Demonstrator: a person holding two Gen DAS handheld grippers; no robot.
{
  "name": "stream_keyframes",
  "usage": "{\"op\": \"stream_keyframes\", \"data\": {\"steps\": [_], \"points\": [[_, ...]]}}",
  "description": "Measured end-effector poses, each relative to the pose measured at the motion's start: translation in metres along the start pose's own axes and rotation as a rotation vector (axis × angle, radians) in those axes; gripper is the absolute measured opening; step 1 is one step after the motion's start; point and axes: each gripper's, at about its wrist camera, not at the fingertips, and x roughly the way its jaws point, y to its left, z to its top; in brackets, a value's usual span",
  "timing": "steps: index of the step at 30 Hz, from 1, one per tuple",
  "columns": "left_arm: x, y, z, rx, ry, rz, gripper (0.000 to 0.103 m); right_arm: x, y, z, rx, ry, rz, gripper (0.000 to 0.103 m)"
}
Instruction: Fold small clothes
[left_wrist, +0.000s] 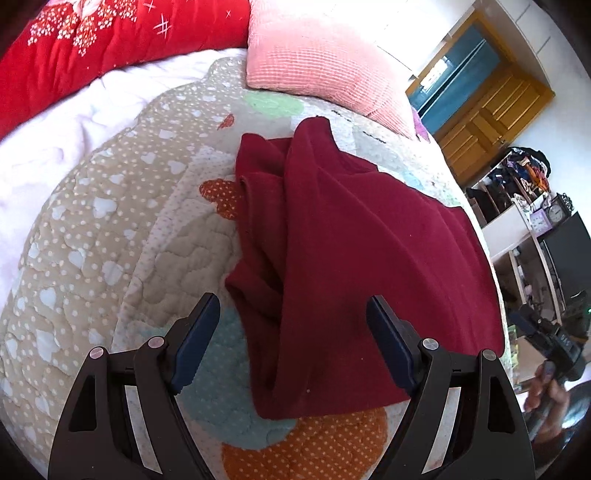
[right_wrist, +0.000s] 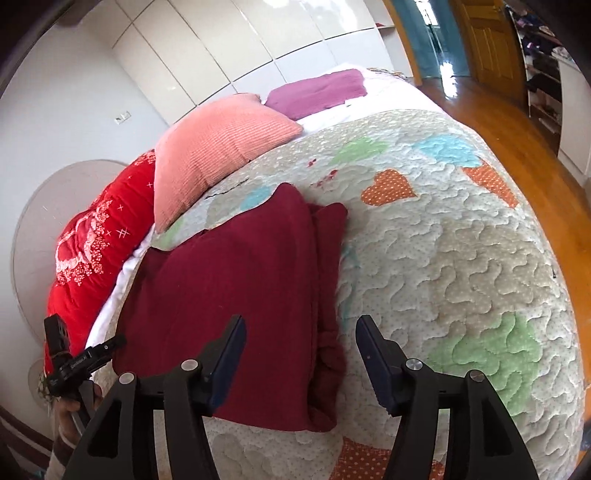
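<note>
Both tongs, left and right, are hanging apart and empty over the maroon garment lying half-folded near the quilted bed's edge; I'm worrying they'll pinch one loose layer and undo the fold.

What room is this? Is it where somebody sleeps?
Most likely a bedroom. There is a bed with a heart-patterned quilt, a pink pillow and a red blanket, plus tall white wardrobe doors behind.

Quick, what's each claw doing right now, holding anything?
Left claw: open, holding nothing, above the dark red garment.
Right claw: open, holding nothing, above the same garment.
</note>
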Motion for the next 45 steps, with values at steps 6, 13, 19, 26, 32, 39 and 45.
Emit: {"op": "stream_keyframes", "data": {"steps": [6,13,19,26,32,39,45], "points": [[0.0,0.002,0.001,0.012,-0.008,0.032,0.082,0.015,-0.01,-0.002,0.007,0.017,0.035,0.068],[0.017,-0.006,0.003,0.028,-0.011,0.038,0.085,0.045,-0.025,-0.005,0.047,0.05,0.132,0.069],[0.028,-0.009,0.008,0.006,0.008,0.03,0.089,0.068,-0.014,-0.013,0.014,0.046,0.189,0.068],[0.012,-0.012,0.01,-0.003,0.011,-0.004,0.031,0.063,-0.008,-0.013,0.056,0.003,0.219,0.026],[-0.023,-0.019,0.002,-0.012,0.013,-0.082,0.028,0.012,0.022,-0.013,0.013,-0.065,0.275,0.024],[-0.077,-0.026,-0.061,0.045,0.04,-0.117,0.028,-0.057,0.031,-0.054,-0.021,-0.047,0.333,0.024],[-0.068,-0.024,-0.105,0.073,0.052,-0.037,0.029,-0.049,0.001,-0.111,0.017,0.092,0.24,0.025]]}}
